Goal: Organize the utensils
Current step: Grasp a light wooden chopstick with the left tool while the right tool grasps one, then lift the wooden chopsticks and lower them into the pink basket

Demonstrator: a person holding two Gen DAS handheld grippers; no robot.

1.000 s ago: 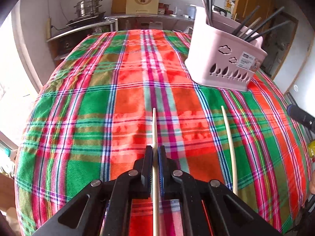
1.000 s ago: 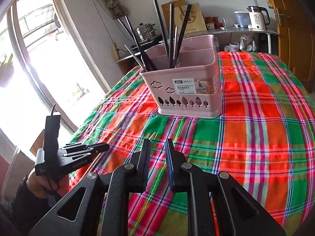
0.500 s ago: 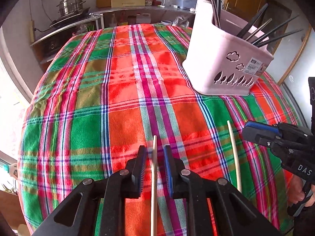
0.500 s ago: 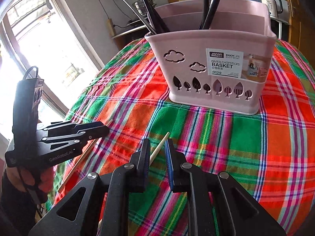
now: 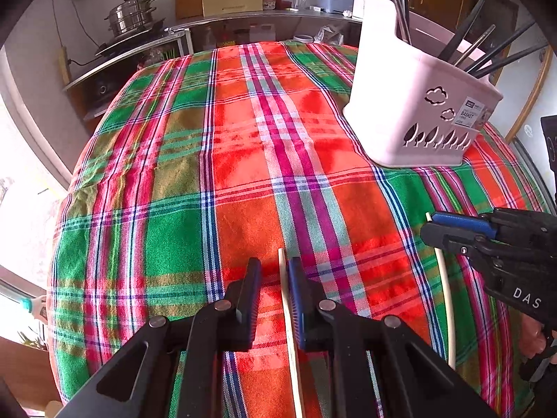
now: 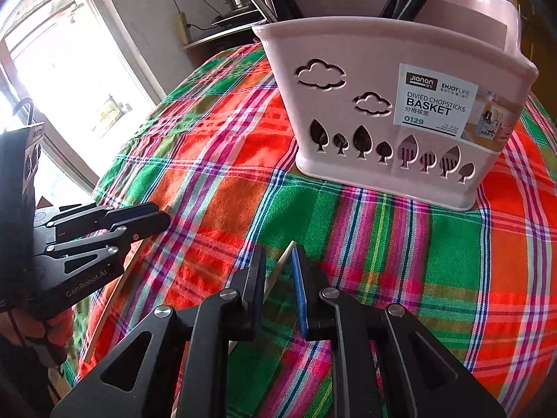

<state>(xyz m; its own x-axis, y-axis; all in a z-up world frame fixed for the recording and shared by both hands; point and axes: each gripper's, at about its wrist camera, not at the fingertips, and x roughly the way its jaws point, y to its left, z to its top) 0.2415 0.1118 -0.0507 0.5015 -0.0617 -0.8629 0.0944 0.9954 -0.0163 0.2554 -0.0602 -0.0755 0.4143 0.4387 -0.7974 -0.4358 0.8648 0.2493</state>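
The left tongs [image 5: 273,299] have let go of their pale chopstick [image 5: 290,331], which lies loose between parted jaws. The right tongs [image 6: 278,289] have lowered astride the second chopstick [image 6: 278,268], jaws apart, likely preparing to grip. The pink basket [image 6: 400,104] stands beyond both on the bench [image 5: 243,174].

The left gripper [image 5: 274,278] points down at the plaid tabletop [image 5: 181,209], its jaws just opened a little. A pale chopstick [image 5: 287,313] lies between the fingers [image 5: 252,292], close against the blue-padded one, with a gap to the other. A second chopstick [image 5: 447,310] lies well right of the fingers; the right gripper [image 5: 430,228] reaches over its far end. Ahead and right of the fingers stands a pink basket [image 5: 393,111] with dark chopsticks [image 5: 494,50] upright in it.
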